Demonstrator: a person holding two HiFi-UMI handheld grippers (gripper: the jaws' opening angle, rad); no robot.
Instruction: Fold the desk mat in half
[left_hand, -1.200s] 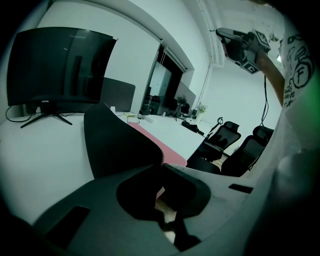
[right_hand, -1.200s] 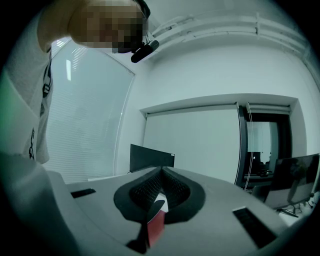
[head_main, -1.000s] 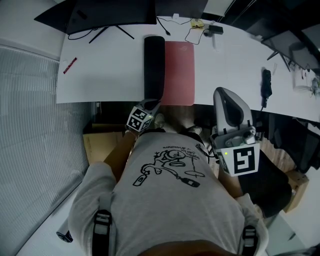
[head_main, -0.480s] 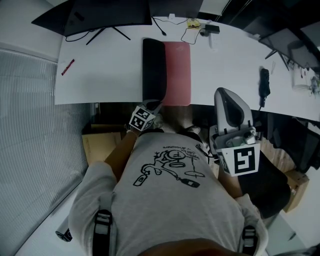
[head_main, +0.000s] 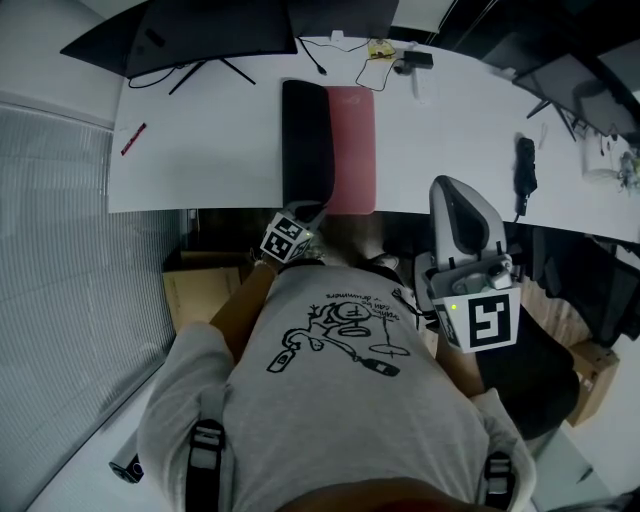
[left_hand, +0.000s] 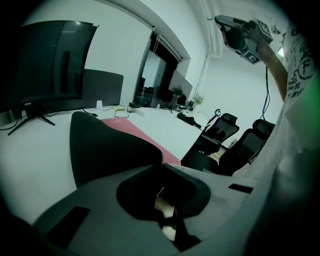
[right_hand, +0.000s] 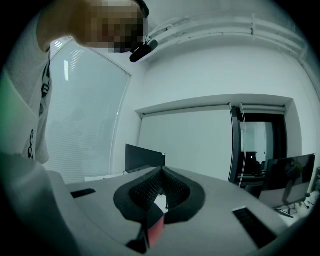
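Observation:
The desk mat (head_main: 352, 150) lies on the white desk (head_main: 200, 150), pink side up on the right, with its black underside (head_main: 307, 140) turned over along the left. My left gripper (head_main: 312, 211) is at the desk's near edge, shut on the mat's near black corner. In the left gripper view the black flap (left_hand: 105, 145) rises straight from the closed left gripper (left_hand: 161, 164). My right gripper (head_main: 448, 186) is held up off the desk to the right, pointing away, shut with nothing in it. The right gripper view shows the right gripper (right_hand: 160, 171) shut against a bare wall.
A dark monitor (head_main: 205, 30) stands at the desk's back left, and a red pen (head_main: 133, 138) lies left. Cables and an adapter (head_main: 415, 60) sit behind the mat. A black object (head_main: 523, 165) lies right. Office chairs (left_hand: 225, 132) stand beyond the desk. A cardboard box (head_main: 195, 285) is on the floor.
The black turned-over part of the mat has grown a little wider over the pink. My left gripper stays at the near edge; the right gripper has hardly moved.

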